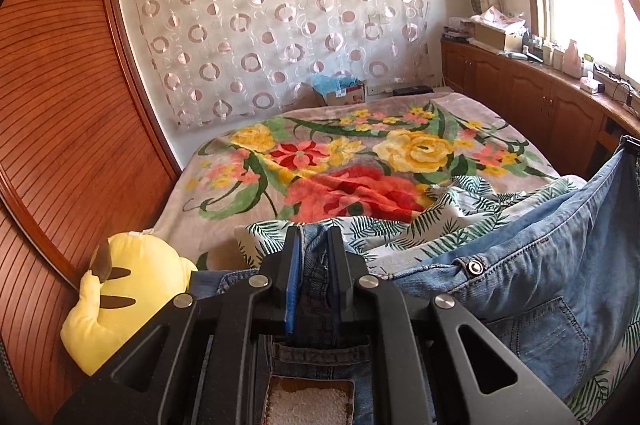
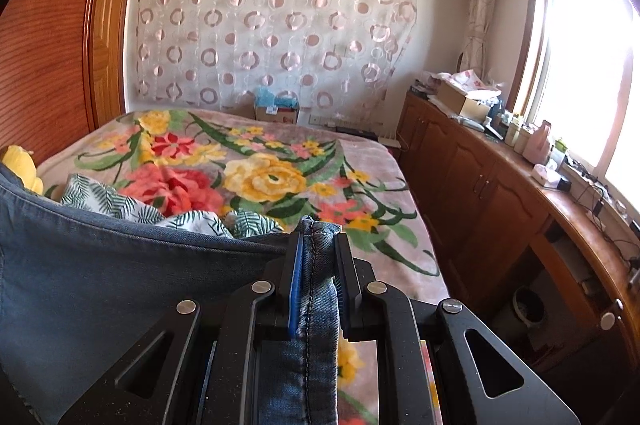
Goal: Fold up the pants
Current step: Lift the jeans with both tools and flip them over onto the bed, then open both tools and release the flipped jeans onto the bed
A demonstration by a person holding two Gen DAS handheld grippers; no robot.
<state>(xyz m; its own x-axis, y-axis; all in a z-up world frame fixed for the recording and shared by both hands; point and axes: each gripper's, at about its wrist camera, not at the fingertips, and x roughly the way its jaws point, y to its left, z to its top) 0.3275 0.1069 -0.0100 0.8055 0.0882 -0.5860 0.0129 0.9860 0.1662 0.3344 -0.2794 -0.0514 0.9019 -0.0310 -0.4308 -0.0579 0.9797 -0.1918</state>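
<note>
My left claw (image 1: pixel 313 257) and right claw (image 2: pixel 318 253) clamp the soft, heavy blue denim pants (image 1: pixel 532 257); thick seamed edges grip best.

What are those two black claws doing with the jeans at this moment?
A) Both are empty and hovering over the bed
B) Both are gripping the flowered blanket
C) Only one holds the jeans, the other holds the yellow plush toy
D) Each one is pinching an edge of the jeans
D: the left gripper and the right gripper each have denim of the jeans clamped between their blue pads, the cloth stretched between them.
</note>
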